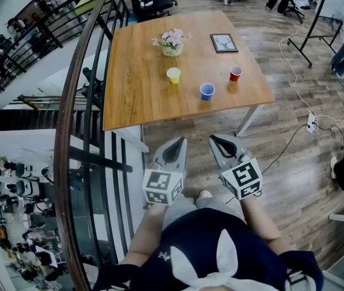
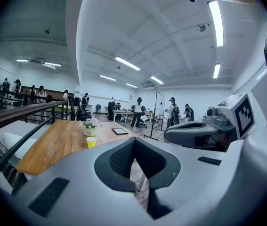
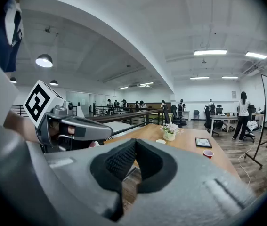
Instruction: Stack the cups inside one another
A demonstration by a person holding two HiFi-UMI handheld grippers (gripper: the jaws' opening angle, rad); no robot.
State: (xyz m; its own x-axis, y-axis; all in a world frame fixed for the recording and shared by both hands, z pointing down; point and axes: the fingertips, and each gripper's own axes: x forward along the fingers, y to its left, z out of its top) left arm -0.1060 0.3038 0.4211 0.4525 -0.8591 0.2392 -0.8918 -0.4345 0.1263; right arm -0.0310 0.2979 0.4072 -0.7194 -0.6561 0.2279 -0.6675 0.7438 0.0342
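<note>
Both tools hang in front of the person, well apart from the work. The left gripper [image 1: 178,144] has its jaws pressed together on nothing, and the right gripper [image 1: 218,142] is likewise closed and empty. The square wooden table [image 1: 141,102] lies at 12 o'clock from them, across a strip of floor, so the step in hand looks like the approach, with no stacking begun. The cups stand upright in a loose row near the table's near edge. The small blue disposable cup [image 1: 207,91] is in the middle, the small yellow disposable cup [image 1: 173,75] at about 10 o'clock from it, and the small red disposable cup [image 1: 235,73] at about 2 o'clock; none touches another. To do this well, I would come up square to the near edge and open both sets of jaws before reaching. One gripper should steady the receiving cup low on its wall while the other pinches a second cup lightly at the rim; such thin walls probably crumple under a hard squeeze. That cup should go in straight from above so the receiving cup does not tip. By count there are three cups, one of each colour, one white pot of pink flowers [image 1: 172,43] at the far side, one dark-framed picture [image 1: 224,42] lying flat beside it, one table and two grippers.
</note>
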